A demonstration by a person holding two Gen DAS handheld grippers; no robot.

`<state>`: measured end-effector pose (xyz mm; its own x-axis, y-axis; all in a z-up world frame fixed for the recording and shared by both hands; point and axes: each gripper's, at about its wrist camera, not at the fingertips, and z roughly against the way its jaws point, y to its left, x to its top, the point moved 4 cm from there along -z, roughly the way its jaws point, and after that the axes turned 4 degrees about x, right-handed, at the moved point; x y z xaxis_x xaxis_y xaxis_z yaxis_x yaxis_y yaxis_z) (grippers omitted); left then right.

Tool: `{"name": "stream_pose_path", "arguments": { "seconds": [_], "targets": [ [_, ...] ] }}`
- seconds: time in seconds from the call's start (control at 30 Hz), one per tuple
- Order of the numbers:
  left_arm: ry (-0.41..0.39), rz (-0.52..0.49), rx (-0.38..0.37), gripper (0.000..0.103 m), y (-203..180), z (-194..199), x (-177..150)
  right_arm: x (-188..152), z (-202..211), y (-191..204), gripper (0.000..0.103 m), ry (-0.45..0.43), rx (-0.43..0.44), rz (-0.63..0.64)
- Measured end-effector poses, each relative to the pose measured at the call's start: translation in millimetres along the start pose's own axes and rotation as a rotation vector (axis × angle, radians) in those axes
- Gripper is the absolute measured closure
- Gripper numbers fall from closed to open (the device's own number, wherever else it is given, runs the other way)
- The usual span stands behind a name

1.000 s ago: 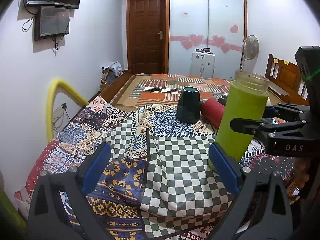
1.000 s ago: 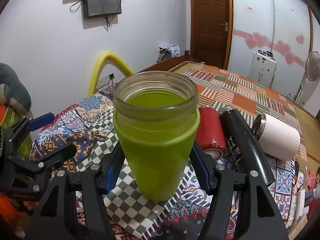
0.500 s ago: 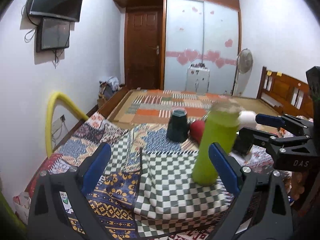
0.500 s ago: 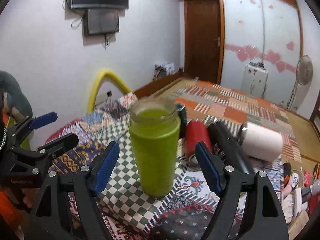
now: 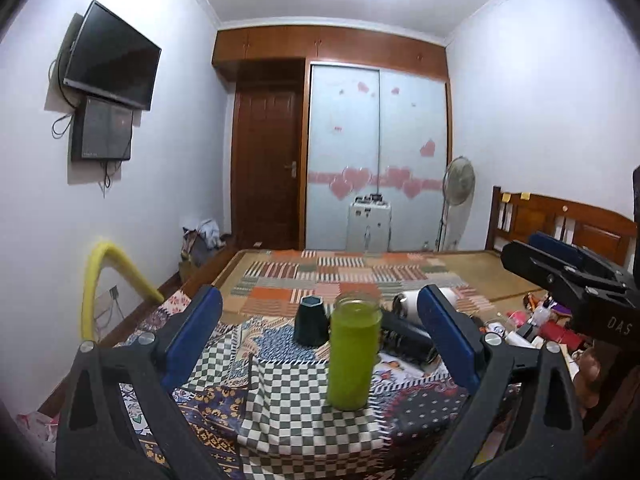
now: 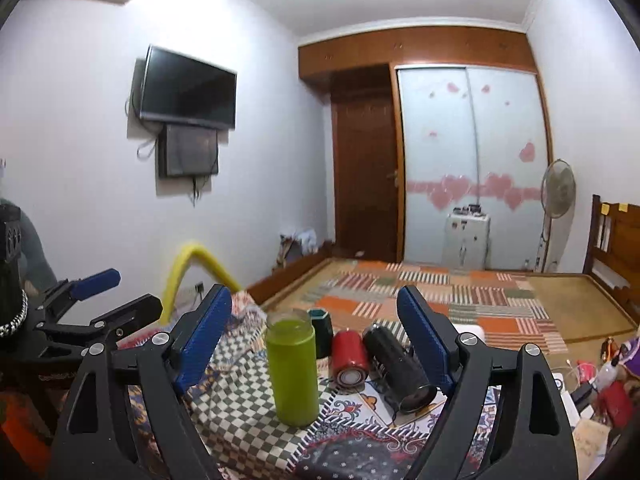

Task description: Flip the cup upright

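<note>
A green cup (image 5: pixel 353 354) with a clear glass rim stands upright, mouth up, on a checkered cloth (image 5: pixel 304 408); it also shows in the right wrist view (image 6: pixel 292 370). My left gripper (image 5: pixel 320 338) is open and empty, held back from the cup. My right gripper (image 6: pixel 320 340) is open and empty, also drawn back; the cup stands between its fingers' sight lines but apart from them. The right gripper shows at the right edge of the left wrist view (image 5: pixel 568 276), and the left gripper at the left of the right wrist view (image 6: pixel 100 300).
Behind the green cup a dark teal cup (image 5: pixel 311 322) stands mouth down. A red cup (image 6: pixel 350 358), a black bottle (image 6: pixel 398 368) and a white cup (image 5: pixel 408 302) lie on their sides. Small clutter (image 6: pixel 608 384) lies at the right. A yellow foam arch (image 5: pixel 108 276) stands at the left.
Both grippers have pulled back and up from the green cup, which stays upright on the cloth. The right gripper's fingers, earlier close around the cup, are now clear of it.
</note>
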<state>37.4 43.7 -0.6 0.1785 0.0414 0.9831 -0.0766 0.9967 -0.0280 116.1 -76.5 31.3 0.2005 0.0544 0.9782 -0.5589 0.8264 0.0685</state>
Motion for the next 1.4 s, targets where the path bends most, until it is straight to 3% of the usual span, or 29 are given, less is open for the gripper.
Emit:
{"name": "stream_pose_path", "arguments": {
  "seconds": [0.2, 0.27, 0.4, 1.4],
  "targets": [
    [-0.041, 0.004, 0.001, 0.000, -8, 19, 5, -2, 17, -3, 0.014, -0.043, -0.009, -0.027],
    [-0.046, 0.006, 0.003, 0.000, -10, 23, 4, -4, 19, -3, 0.005, -0.051, -0.017, -0.035],
    [-0.042, 0.005, 0.008, 0.000, -10, 23, 3, -9, 28, -5, 0.000, -0.071, -0.042, -0.040],
    [-0.060, -0.002, 0.012, 0.000, -13, 33, -2, -15, 39, -6, 0.000, -0.068, -0.053, -0.038]
  ]
}}
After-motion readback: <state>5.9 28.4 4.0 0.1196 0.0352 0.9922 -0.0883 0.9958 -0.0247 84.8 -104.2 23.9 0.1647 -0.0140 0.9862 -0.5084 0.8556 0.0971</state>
